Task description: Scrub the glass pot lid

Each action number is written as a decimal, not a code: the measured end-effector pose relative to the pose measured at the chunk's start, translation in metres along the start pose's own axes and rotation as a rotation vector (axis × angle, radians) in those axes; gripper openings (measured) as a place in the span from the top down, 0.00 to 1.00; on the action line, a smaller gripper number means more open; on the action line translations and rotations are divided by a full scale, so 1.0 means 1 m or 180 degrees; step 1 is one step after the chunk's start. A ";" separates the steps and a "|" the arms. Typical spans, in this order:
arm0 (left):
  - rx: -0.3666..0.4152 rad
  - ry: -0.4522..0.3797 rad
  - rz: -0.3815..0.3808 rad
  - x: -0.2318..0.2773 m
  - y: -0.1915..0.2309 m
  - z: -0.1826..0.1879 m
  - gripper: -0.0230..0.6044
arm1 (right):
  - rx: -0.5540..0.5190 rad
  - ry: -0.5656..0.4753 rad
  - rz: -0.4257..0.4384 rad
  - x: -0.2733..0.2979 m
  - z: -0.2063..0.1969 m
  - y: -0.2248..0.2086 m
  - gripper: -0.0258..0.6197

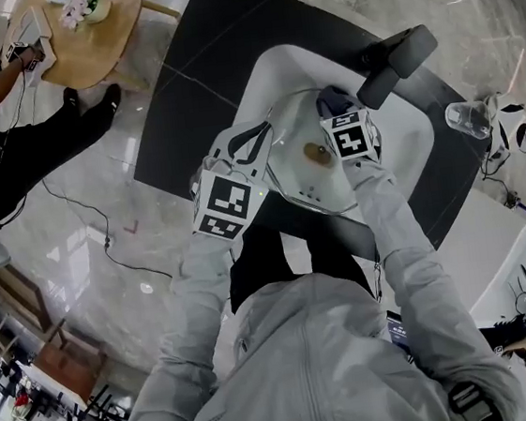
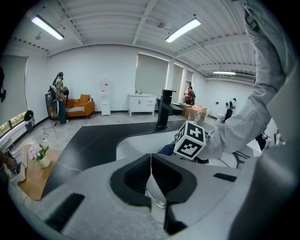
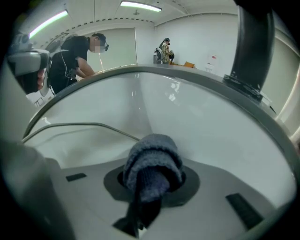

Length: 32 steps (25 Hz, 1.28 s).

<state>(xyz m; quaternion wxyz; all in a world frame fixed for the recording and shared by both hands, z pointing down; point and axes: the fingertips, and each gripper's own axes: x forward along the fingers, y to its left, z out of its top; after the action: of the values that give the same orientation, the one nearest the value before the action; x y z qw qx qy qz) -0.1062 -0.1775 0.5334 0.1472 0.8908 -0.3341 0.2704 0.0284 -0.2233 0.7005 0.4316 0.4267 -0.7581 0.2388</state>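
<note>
The glass pot lid [image 1: 304, 174] stands tilted in the white sink [image 1: 414, 131], its brown knob [image 1: 316, 153] facing me. My left gripper [image 1: 257, 142] is shut on the lid's left rim; in the left gripper view the jaws [image 2: 151, 161] meet and the metal rim [image 2: 158, 200] shows just below them. My right gripper [image 1: 334, 109] is over the lid's upper right part, shut on a folded blue-grey cloth [image 1: 330, 101]. In the right gripper view the cloth [image 3: 152, 166] bulges out of the jaws above the sink wall, and the lid's thin rim [image 3: 93, 125] curves at the left.
A black faucet [image 1: 397, 65] reaches over the sink from the back right, close to my right gripper. The dark countertop [image 1: 192, 81] surrounds the basin. A clear glass cup [image 1: 468, 118] stands on the right. A wooden table [image 1: 97, 40] and a person are at the far left.
</note>
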 end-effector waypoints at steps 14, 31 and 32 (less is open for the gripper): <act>-0.0060 0.0008 0.0183 -0.021 0.009 -0.003 0.92 | -0.0117 -0.0263 0.0852 -0.003 0.033 0.073 0.83; -0.0185 -0.0081 0.0445 -0.051 0.004 -0.001 0.92 | -0.0568 -0.0373 0.1643 -0.048 0.044 0.147 0.83; -0.0191 -0.0081 0.0460 -0.053 0.005 -0.001 0.92 | -0.0588 -0.0380 0.1706 -0.051 0.043 0.151 0.83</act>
<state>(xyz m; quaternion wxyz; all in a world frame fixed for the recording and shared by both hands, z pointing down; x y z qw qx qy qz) -0.1432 -0.1534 0.5045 0.1498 0.8629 -0.4074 0.2588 -0.1062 -0.1531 0.6353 0.3448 0.1834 -0.8863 0.2487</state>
